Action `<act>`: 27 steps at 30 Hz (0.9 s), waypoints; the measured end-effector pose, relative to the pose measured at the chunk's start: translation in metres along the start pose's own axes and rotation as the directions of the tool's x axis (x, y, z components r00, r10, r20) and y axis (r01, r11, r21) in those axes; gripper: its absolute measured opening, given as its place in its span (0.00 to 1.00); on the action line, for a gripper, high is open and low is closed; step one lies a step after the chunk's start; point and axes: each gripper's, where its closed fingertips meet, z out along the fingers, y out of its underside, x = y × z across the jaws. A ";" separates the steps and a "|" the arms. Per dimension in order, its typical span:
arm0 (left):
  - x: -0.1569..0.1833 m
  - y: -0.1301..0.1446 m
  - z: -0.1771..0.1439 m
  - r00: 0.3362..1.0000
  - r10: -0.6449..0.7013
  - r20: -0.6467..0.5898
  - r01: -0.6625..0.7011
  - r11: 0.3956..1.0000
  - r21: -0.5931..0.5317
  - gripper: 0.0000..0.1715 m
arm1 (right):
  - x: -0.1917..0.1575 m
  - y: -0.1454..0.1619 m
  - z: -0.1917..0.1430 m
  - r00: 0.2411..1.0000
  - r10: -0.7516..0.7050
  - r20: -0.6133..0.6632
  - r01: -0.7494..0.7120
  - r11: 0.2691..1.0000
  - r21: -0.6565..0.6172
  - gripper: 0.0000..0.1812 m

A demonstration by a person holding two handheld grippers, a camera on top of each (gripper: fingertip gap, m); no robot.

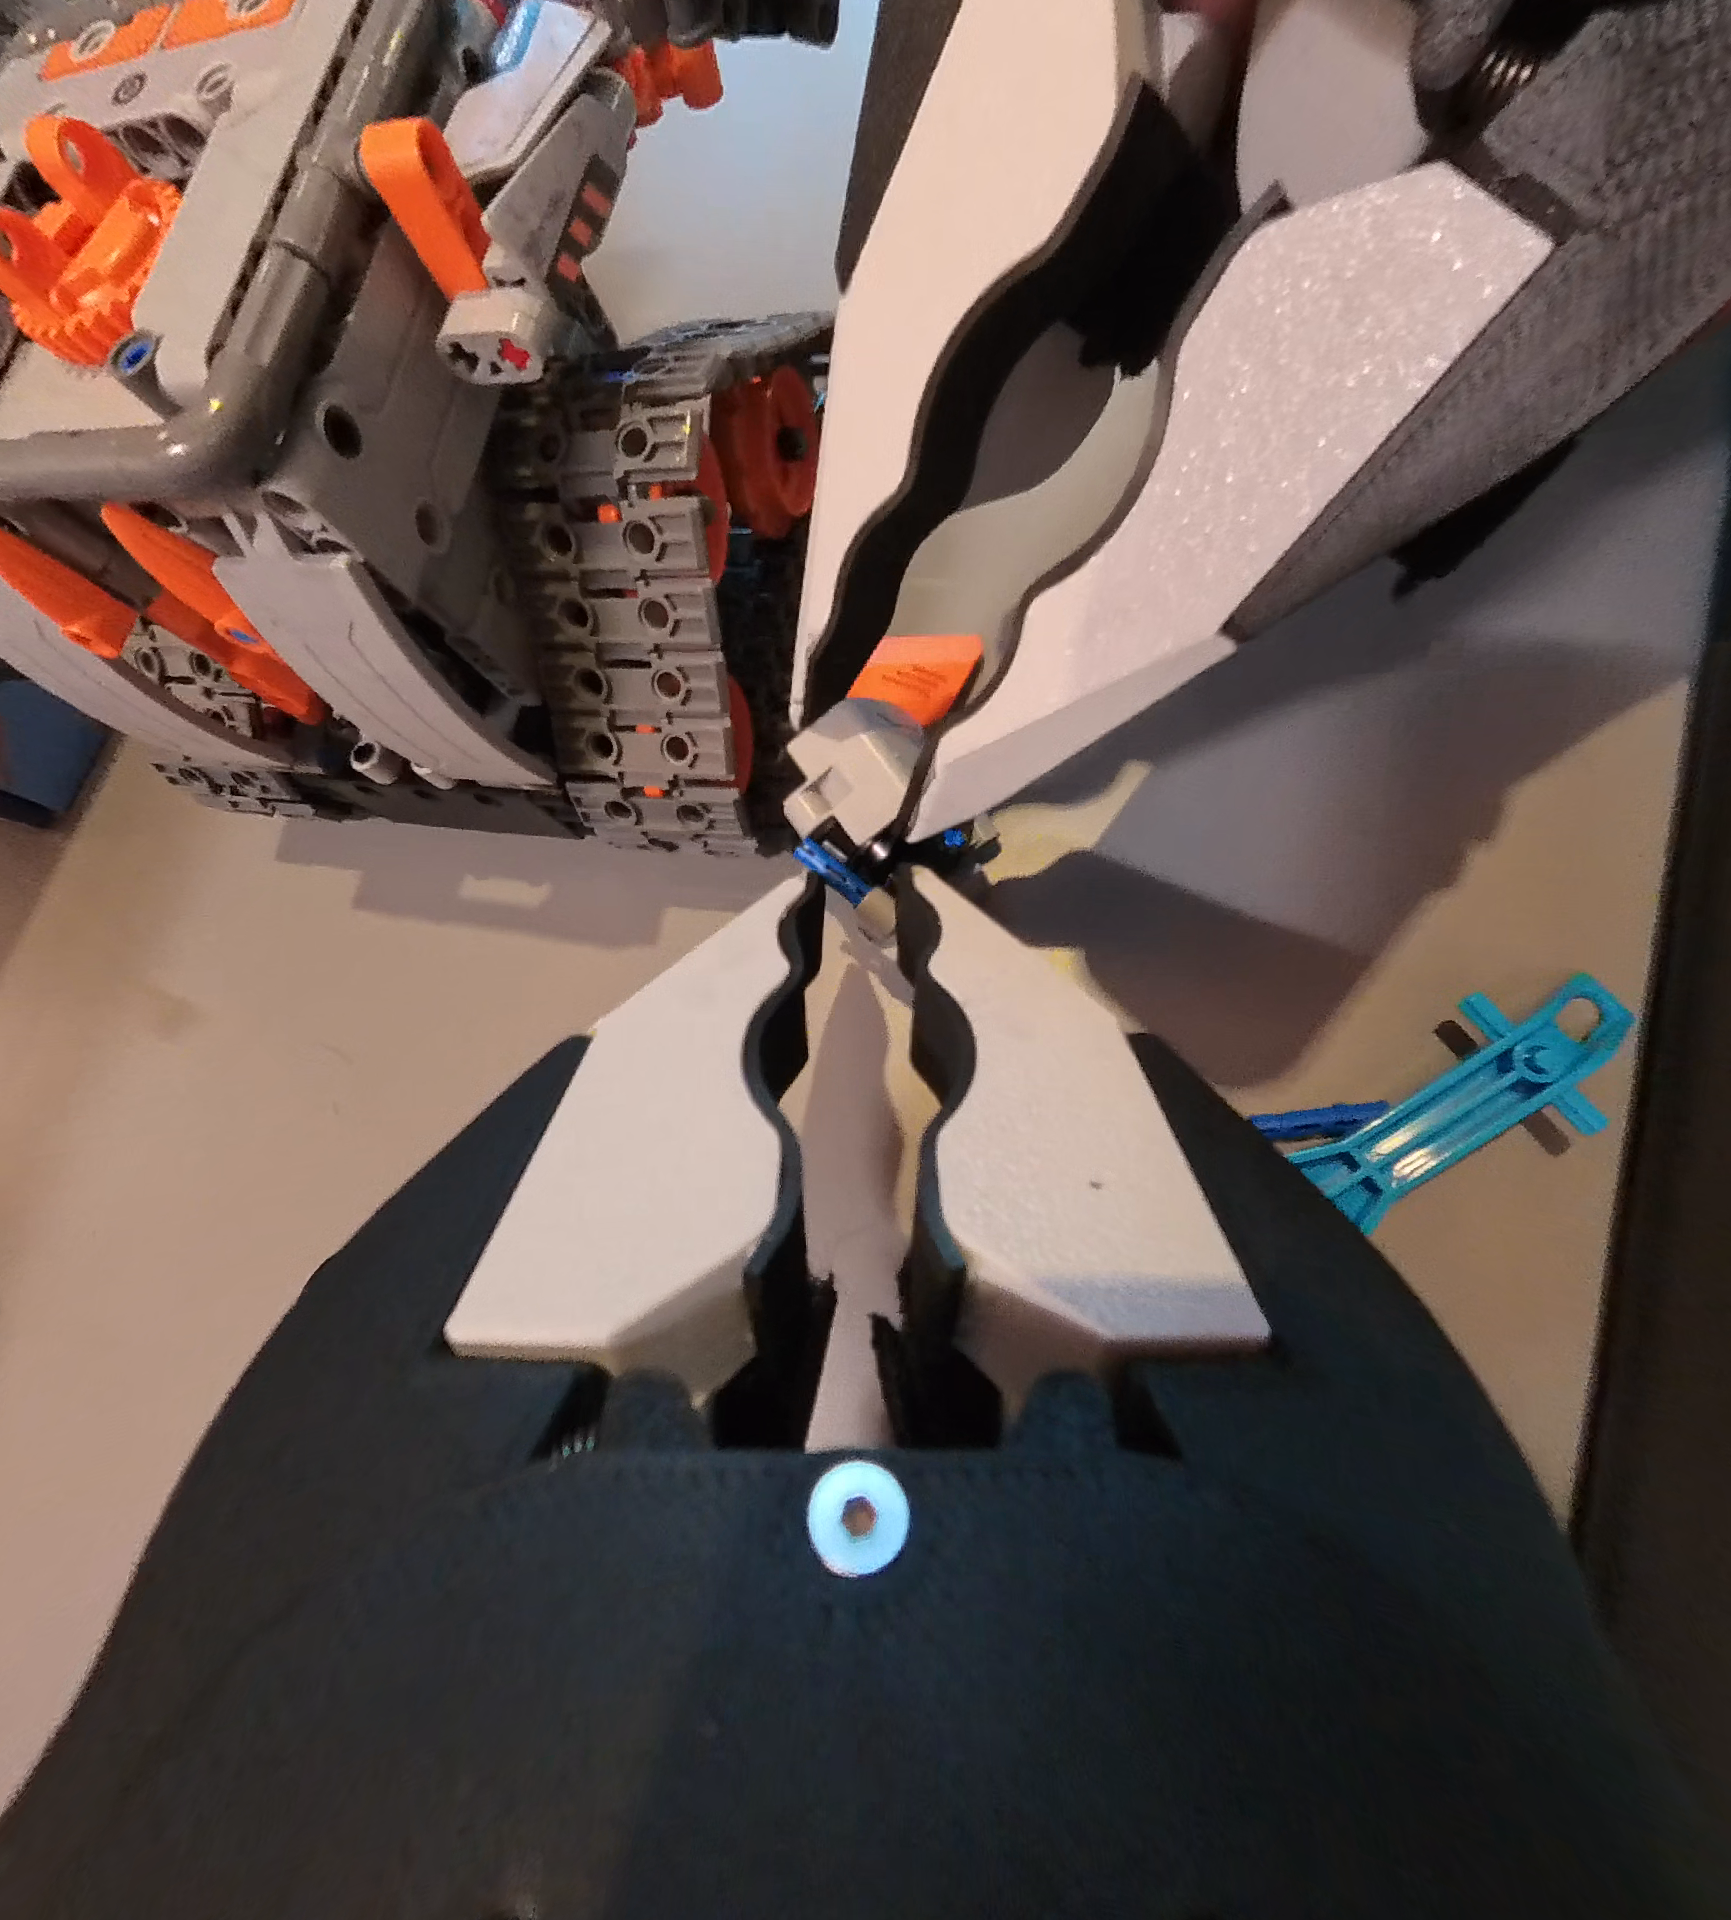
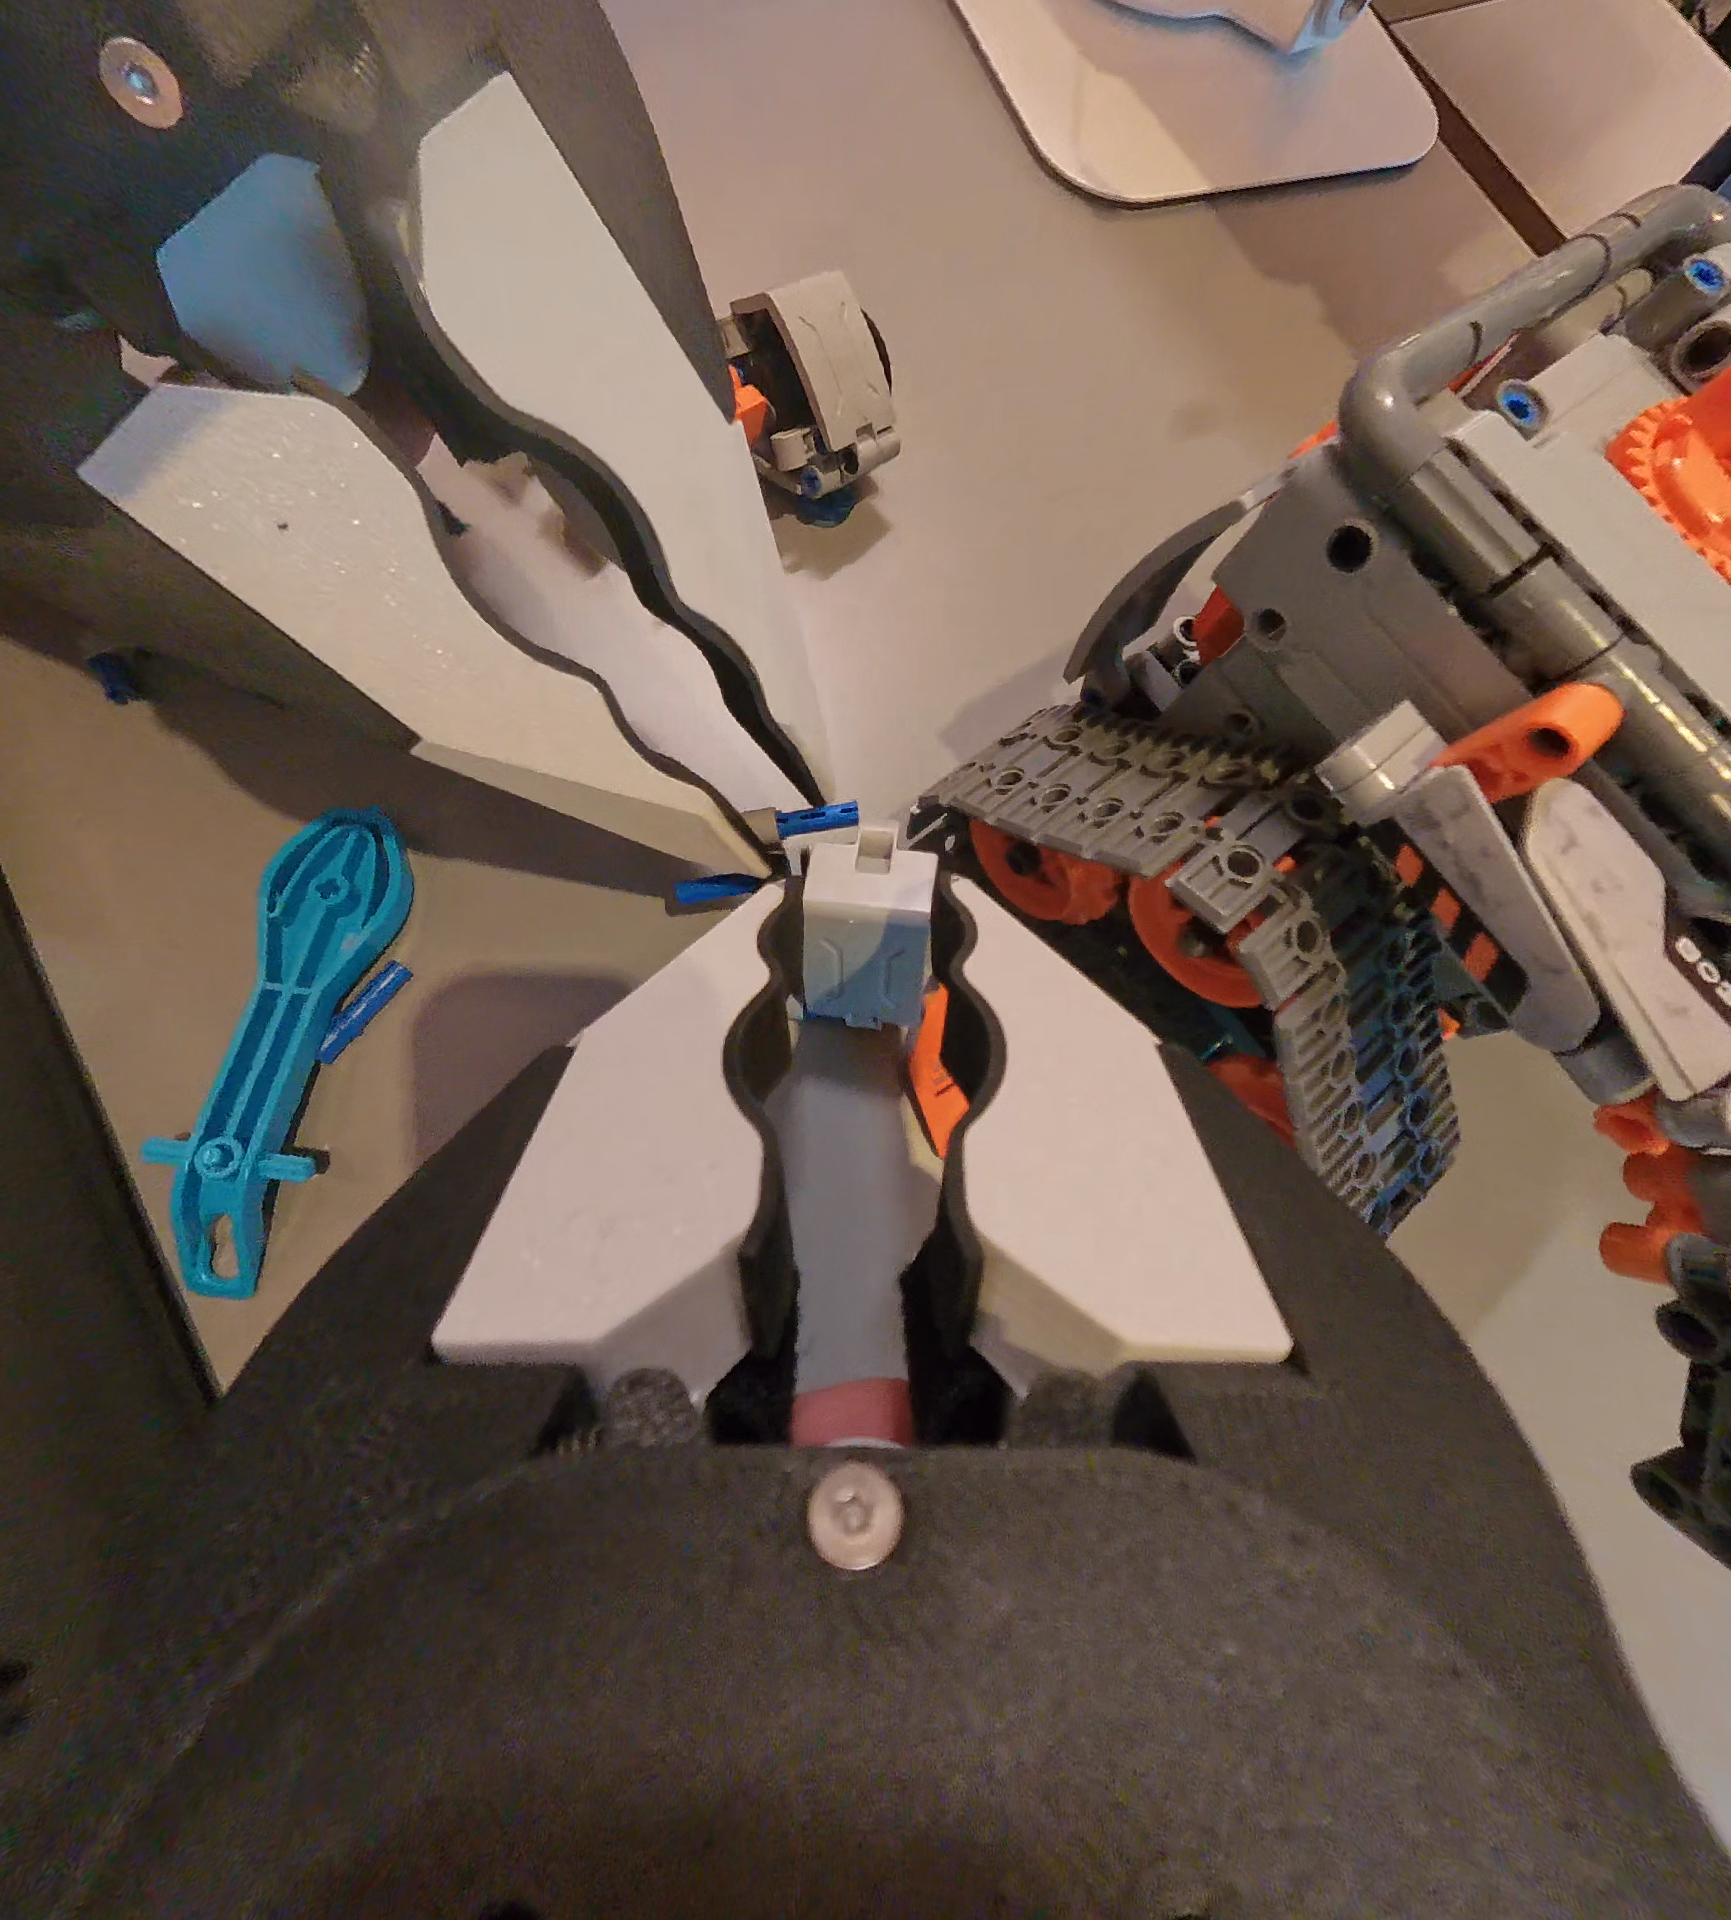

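Note:
My right gripper (image 2: 866, 914) is shut on a small grey brick piece (image 2: 861, 951) with an orange part at its side, held just above the table. In the left wrist view it comes in from the upper right (image 1: 871, 753) with the same piece (image 1: 856, 769). My left gripper (image 1: 845, 883) meets it tip to tip and is shut on a short blue pin (image 1: 828, 862) at the end of that piece. In the right wrist view the left gripper (image 2: 773, 847) comes from the upper left, with the blue pin (image 2: 817, 818) showing at its tips.
A grey and orange brick-built tracked vehicle (image 1: 341, 436) (image 2: 1463, 727) stands close beside both grippers. A teal separator tool (image 2: 289, 1039) (image 1: 1443, 1112) and a loose blue pin (image 2: 362, 1023) lie on the beige table. A small grey subassembly (image 2: 819, 384) and a monitor stand base (image 2: 1204, 104) lie farther back. Both grippers' tips are close together, under 4 cm apart. It is some 11 cm from my left tips to the small grey subassembly (image 2: 819, 384).

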 end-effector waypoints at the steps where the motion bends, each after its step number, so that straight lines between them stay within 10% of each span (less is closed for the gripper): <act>1: -0.001 0.002 0.001 1.000 0.007 0.006 -0.007 1.000 -0.014 0.06 | 0.000 -0.001 0.000 1.000 0.000 -0.001 0.000 1.000 0.004 0.12; 16: 0.014 0.001 0.006 0.978 0.208 0.001 -0.208 0.978 -0.034 0.00 | -0.003 0.001 -0.001 0.995 0.060 0.077 -0.062 0.998 0.022 0.12; 27: 0.009 0.005 0.003 0.977 -0.139 -0.164 0.141 0.990 0.004 0.07 | -0.006 -0.001 -0.002 0.994 0.050 0.096 -0.054 0.998 0.042 0.12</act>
